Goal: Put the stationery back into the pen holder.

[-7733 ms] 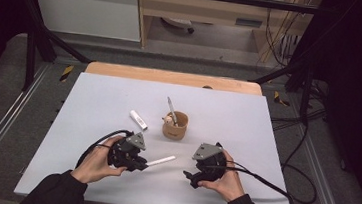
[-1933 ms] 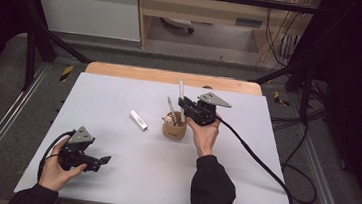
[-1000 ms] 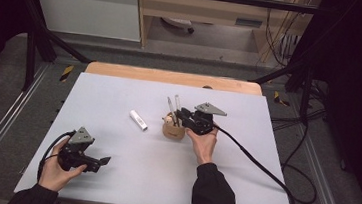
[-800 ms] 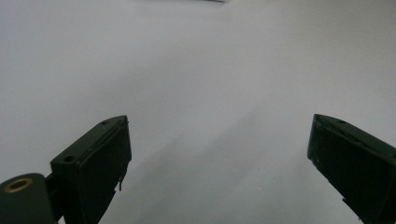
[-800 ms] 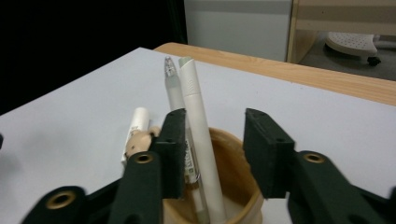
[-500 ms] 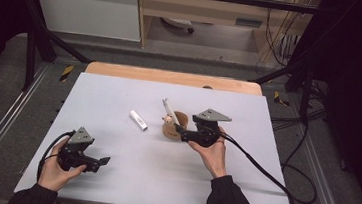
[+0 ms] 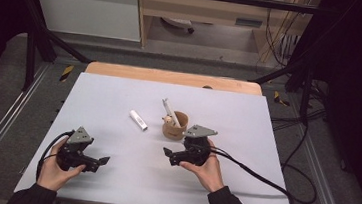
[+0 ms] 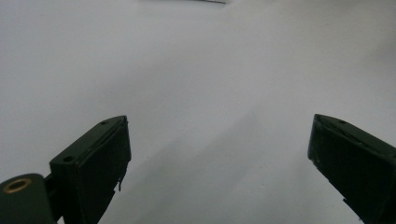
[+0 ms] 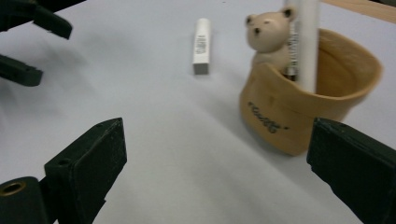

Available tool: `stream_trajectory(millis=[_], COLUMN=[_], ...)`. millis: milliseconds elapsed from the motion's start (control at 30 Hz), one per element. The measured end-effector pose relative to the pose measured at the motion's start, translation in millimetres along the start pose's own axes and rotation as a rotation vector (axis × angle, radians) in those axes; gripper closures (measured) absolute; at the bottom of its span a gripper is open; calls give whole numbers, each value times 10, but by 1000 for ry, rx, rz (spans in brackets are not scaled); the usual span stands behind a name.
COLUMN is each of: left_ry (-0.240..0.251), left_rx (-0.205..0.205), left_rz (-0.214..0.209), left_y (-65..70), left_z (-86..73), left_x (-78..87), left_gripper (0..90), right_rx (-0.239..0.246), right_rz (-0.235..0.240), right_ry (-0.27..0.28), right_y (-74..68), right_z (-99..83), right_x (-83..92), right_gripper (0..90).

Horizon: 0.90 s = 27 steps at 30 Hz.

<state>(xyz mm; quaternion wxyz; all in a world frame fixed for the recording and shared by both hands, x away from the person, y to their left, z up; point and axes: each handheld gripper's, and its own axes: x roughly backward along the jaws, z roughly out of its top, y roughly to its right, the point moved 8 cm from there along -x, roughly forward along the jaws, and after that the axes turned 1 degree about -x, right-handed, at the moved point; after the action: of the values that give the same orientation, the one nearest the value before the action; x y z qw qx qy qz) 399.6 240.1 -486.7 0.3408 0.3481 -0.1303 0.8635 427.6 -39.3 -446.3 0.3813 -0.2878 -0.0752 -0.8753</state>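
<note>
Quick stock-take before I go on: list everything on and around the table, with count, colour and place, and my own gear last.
Table: 1, pale grey top, wooden far edge.
Cup: 1, tan, bear figure on its rim, table centre.
Pens: white, upright in the cup; exact count unclear.
Short stick: 1, white, lying left of the cup.
Cabinet: 1, white, beyond the table.
Left gripper: black, open, near left.
Right gripper: black, open, just short of the cup.
Hands: 2, holding the grippers.

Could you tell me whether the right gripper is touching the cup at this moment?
Apart. In the right gripper view the right gripper has its jaws wide open with bare table between them, and the cup stands beyond the jaw tips, clear of both.
</note>
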Motion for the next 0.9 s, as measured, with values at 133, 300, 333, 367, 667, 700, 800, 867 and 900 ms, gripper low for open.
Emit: stream_trajectory(millis=[133, 300, 333, 367, 667, 700, 800, 867, 900], left_ry=[0, 0, -1, -1, -3, -3, -2, -3, -4], left_rx=[0, 2, 0, 0, -3, -3, -3, -2, -1], left_rz=[1, -1, 1, 1, -2, -3, -2, -3, -2], left_y=[-3, -7, -9, -10, -11, -11, -16, -17, -20], left_z=[-2, -8, -9, -11, -19, -19, -17, -20, -22], left_x=[3, 4, 5, 7, 14, 14, 15, 15, 15], left_gripper=[59, 59, 60, 59, 59, 59, 59, 59, 60], right_rx=[19, 49, 52, 54, 54, 42, 24, 29, 22], right_rz=[21, 51, 62, 70, 83, 83, 68, 53, 51], right_ry=[-3, -21, -19, -22, -30, -33, -33, -33, -27], right_y=[-143, -316, -352, -383, -577, -578, -555, -549, -553], right_z=[8, 22, 31, 40, 192, 198, 206, 202, 205], right_x=[-31, -137, -170, -207, -602, -654, -815, -911, -954], right_gripper=[55, 78, 88, 91, 121, 126, 136, 146, 152])
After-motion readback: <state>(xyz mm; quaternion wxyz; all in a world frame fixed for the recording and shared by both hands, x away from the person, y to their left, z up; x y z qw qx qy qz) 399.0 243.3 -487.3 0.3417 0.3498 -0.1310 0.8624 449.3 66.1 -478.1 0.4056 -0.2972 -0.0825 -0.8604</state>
